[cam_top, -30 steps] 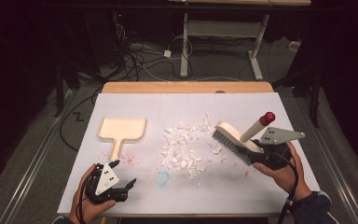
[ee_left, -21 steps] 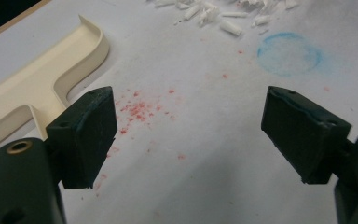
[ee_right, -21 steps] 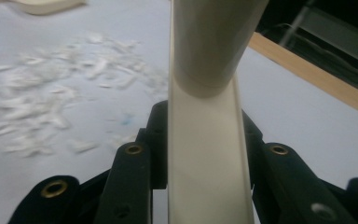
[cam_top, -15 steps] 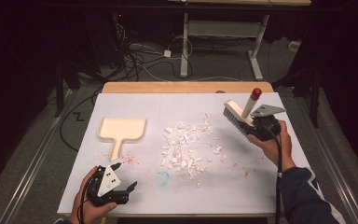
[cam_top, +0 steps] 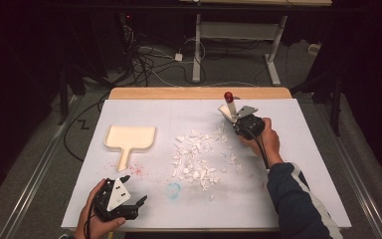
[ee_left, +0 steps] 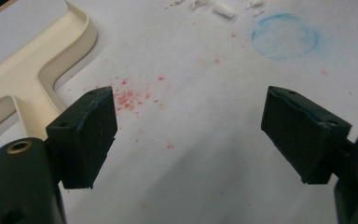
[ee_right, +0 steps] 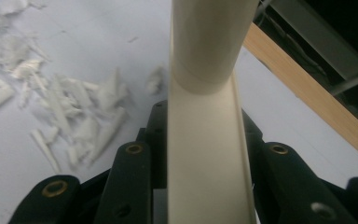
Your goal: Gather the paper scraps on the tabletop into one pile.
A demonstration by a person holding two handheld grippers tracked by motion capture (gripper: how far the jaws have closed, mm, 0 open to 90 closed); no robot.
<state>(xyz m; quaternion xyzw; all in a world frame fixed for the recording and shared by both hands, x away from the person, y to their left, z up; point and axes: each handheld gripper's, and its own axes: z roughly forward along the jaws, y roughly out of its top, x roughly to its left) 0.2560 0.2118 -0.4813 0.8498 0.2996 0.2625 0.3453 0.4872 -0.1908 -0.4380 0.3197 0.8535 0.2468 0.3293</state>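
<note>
A cream brush (cam_top: 227, 108) with a red-tipped handle is clamped in my right gripper (cam_top: 238, 118), just past the far right corner of a pile of white scraps (cam_top: 199, 159). In the right gripper view the cream handle (ee_right: 205, 140) runs up between the black jaws, which are shut on it, with scraps (ee_right: 74, 112) to its left. A cream dustpan (cam_top: 129, 137) lies flat at the left of the white mat. My left gripper (cam_top: 133, 190) rests near the front left, open with nothing between its pads (ee_left: 189, 135). The dustpan's handle (ee_left: 28, 79) lies to its left.
A blue ring mark (cam_top: 173, 189) and red specks (ee_left: 130, 95) stain the white mat (cam_top: 308, 149). The table's wooden far edge (cam_top: 199, 93) lies just beyond the brush. Past it are a dark floor, cables and a desk frame (cam_top: 238, 30).
My right gripper has carried the brush from the right side of the pile toward the far edge and slightly left. The left gripper has stayed put.
</note>
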